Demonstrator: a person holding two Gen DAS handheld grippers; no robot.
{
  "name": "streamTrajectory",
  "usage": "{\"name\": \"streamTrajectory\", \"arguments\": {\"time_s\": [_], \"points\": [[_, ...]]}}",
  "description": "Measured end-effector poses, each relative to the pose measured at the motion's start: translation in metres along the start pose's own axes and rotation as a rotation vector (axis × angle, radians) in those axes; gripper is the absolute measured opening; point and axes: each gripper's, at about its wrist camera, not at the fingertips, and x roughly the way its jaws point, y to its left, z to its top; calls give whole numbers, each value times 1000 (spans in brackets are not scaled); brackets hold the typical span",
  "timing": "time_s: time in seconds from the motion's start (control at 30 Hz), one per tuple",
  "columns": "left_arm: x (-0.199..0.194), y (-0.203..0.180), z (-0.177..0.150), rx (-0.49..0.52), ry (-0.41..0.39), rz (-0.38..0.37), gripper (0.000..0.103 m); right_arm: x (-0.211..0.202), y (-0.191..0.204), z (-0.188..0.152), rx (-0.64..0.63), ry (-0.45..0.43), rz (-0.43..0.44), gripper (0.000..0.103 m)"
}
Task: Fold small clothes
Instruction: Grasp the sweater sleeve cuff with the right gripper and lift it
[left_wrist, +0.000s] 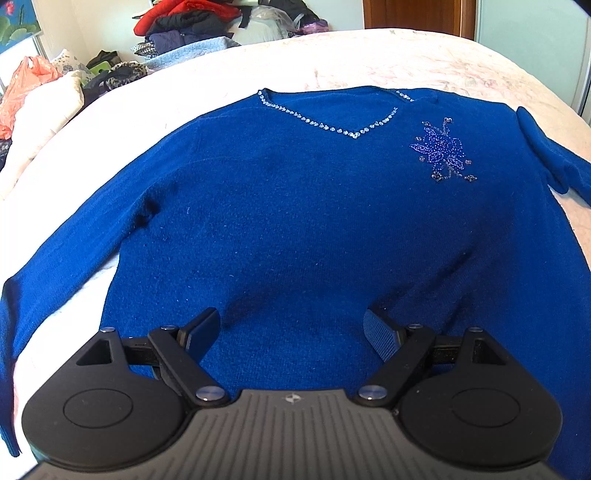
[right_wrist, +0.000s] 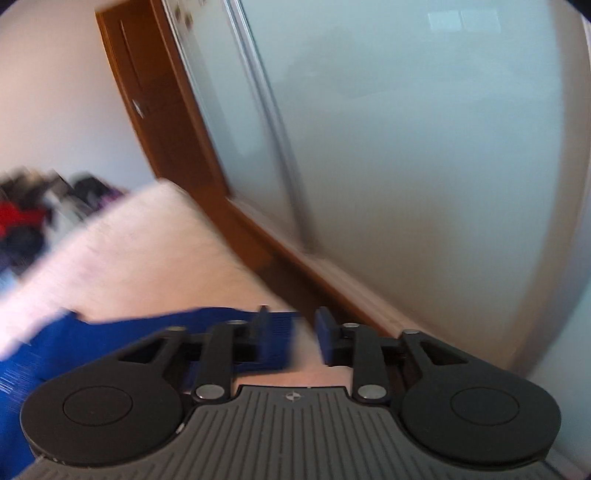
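Bed (left_wrist: 369, 62) under a pale, faintly flowered cover, carrying a blue V-neck sweater (left_wrist: 295, 221) spread flat, front up, neckline toward twelve o'clock, sleeves toward eight and three o'clock.

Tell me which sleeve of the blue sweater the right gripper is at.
The sleeve on the wardrobe side; its cuff lies by the open right gripper. The other sleeve lies nearer the clothes pile.

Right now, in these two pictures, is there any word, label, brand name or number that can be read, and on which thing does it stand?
No readable text in either view.
Left gripper: only a small emblem on its body, no letters.
Right gripper: the same emblem, no letters.
Blue sweater: beaded neckline and a beaded flower, no words or tag showing.
Wardrobe door: small marks near the top, too blurred to read.
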Motion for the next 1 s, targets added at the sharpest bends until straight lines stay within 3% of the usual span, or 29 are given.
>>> {"name": "streamTrajectory", "arguments": {"time_s": [0.13,0.27,0.43,0.6,0.63,0.67,0.7,0.77,0.87,1.0], "points": [[-1,-1,-1,7,-3,2,85,18,16,-31,64,103,115,61],[-1,1,-1,2,-1,-3,85,58,9,-60,286,210,174,59],[0,0,-1,6,-2,3,85,79,7,-63,437,36,174,57],[-1,3,-1,-6,-5,2,85,107,9,-57,438,-145,95,55],[-1,4,-1,-11,-4,2,85,112,11,-56,437,-161,71,53],[-1,5,-1,-14,-4,2,85,117,9,-54,442,-159,49,43],[-1,6,-1,-16,-4,2,85,122,8,-54,457,-155,37,26],[-2,9,-1,-20,-7,6,85,127,2,-53,497,-133,26,10],[-1,16,1,-31,-13,22,85,115,-11,-47,511,-133,52,9],[-1,25,3,-42,-27,51,85,83,-13,-25,427,-228,9,9]]}}
